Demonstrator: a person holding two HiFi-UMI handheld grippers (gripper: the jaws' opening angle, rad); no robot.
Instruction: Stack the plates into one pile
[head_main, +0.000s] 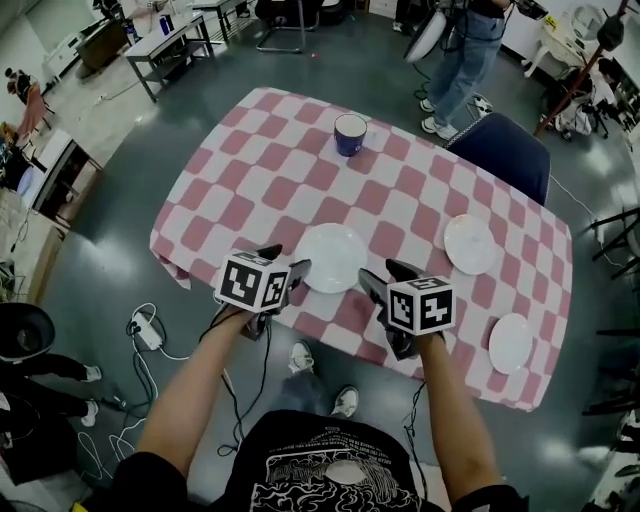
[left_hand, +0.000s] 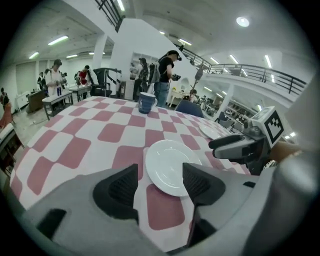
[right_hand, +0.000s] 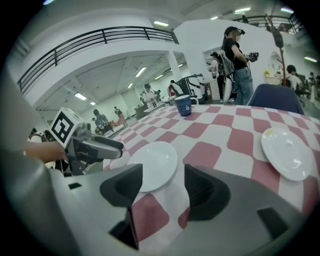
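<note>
Three white plates lie on the pink-and-white checked tablecloth (head_main: 250, 190). The largest plate (head_main: 334, 257) (left_hand: 172, 165) (right_hand: 152, 165) is near the front edge, right between my two grippers. A second plate (head_main: 470, 243) (right_hand: 286, 152) (left_hand: 212, 131) sits further right, and a third plate (head_main: 511, 343) is at the front right corner. My left gripper (head_main: 286, 262) (left_hand: 160, 182) hovers open at the big plate's left rim, holding nothing. At that plate's right rim my right gripper (head_main: 385, 274) (right_hand: 163, 187) is open and empty too.
A blue cup (head_main: 350, 134) (left_hand: 147, 102) (right_hand: 185, 105) stands at the far side of the table. A blue chair (head_main: 505, 150) is tucked in at the far right, with a person (head_main: 465, 50) standing behind it. Cables (head_main: 145, 330) lie on the floor at the left.
</note>
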